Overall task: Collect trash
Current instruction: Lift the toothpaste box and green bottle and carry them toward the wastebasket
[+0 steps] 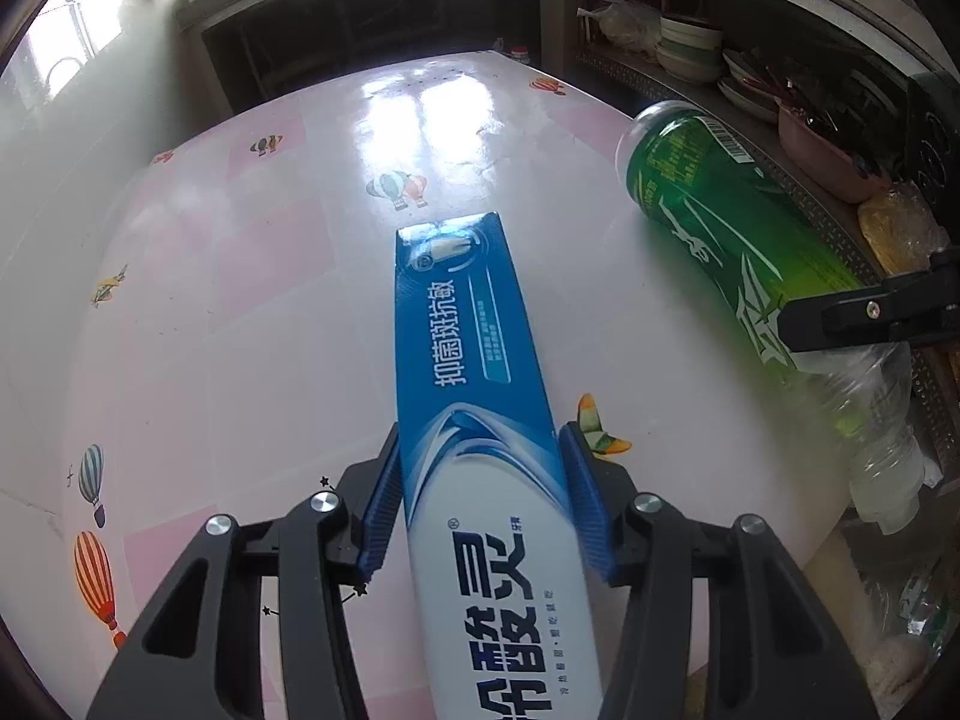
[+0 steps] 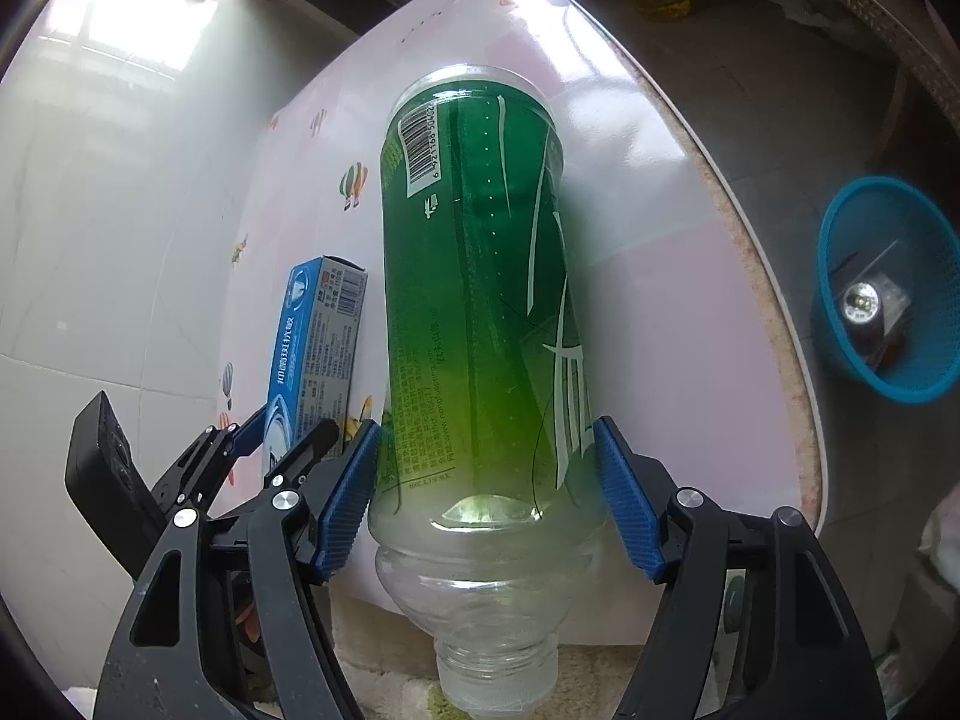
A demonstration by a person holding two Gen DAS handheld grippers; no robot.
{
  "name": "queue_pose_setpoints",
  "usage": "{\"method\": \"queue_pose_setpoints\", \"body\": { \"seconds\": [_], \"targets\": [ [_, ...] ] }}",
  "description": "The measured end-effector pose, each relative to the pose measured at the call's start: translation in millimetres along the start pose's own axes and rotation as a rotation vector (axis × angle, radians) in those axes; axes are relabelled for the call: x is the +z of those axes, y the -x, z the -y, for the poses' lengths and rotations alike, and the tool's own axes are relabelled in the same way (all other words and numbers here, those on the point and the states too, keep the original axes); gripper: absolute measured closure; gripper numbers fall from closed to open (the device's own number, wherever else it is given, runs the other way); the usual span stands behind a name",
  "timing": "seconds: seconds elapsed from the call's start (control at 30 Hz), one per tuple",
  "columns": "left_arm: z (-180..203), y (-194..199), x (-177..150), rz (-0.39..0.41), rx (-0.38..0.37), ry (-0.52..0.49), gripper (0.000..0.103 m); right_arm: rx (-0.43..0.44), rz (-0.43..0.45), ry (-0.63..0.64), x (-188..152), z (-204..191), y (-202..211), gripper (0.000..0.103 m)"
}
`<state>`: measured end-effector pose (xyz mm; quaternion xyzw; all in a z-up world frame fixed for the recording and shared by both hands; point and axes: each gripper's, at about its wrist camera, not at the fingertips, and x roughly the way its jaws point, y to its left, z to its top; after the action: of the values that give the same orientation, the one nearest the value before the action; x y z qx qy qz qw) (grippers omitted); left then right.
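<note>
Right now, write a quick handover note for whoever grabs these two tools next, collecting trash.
Left tool: shut on the toothpaste box, held over the table.
Right tool: shut on the green bottle, neck toward the camera, also over the table.
Done: both items picked up.
Left: drop both into the blue basket on the floor off the table's right edge; it already holds some items.

Home kitchen: shelved bowls [image 1: 690, 42], balloon-print table [image 1: 240, 300]

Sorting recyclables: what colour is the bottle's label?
Green with white lettering on the bottle; clearest in the right wrist view.
</note>
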<state>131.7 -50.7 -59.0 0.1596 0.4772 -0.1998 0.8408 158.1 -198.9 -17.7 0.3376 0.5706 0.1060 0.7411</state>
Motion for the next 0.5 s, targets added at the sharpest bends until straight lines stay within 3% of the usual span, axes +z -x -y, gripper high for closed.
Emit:
{"method": "queue_pose_setpoints", "body": {
  "seconds": [0.5],
  "targets": [
    [4.2,-3.9,1.1,0.001,0.015,-0.012,0.054,-0.060,0.022,0.055,0.0,-13.0,0.2,0.036]
  ]
}}
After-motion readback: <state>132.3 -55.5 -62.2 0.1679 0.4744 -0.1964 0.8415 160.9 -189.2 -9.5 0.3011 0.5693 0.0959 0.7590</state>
